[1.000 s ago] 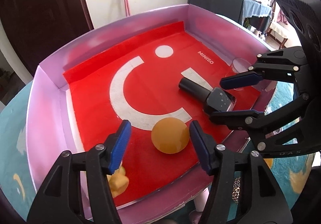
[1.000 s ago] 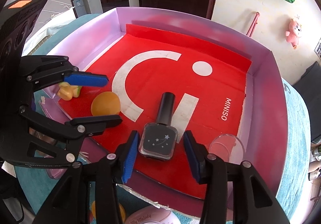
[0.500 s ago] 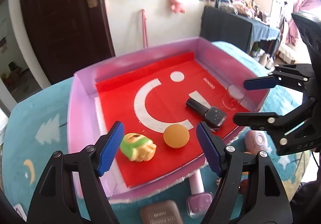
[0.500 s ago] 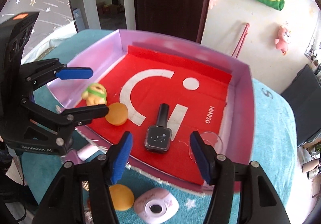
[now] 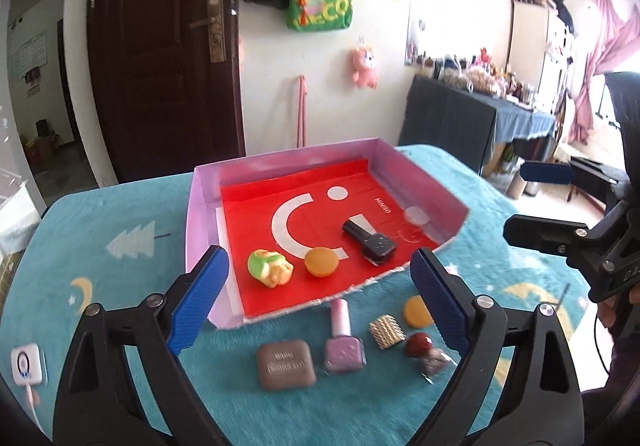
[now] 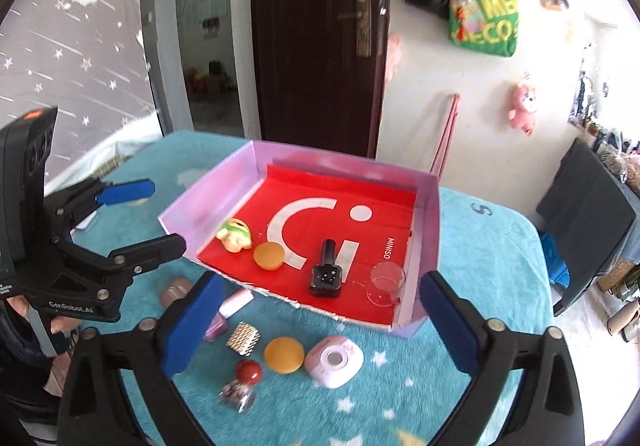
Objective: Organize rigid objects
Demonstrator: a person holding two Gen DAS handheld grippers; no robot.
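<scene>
Grippers: left gripper [image 5: 318, 302] and right gripper [image 6: 320, 322] both released, empty, hovering lower frame; box [image 6: 428, 230] mid-frame collects items.

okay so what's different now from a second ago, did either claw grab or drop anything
Both claws pulled back and up from the box. The left claw and right claw are open and empty, as before. Nothing was grabbed or dropped. In the box, the black nail polish, orange ball, green toy and clear cup stayed where they were.
</scene>
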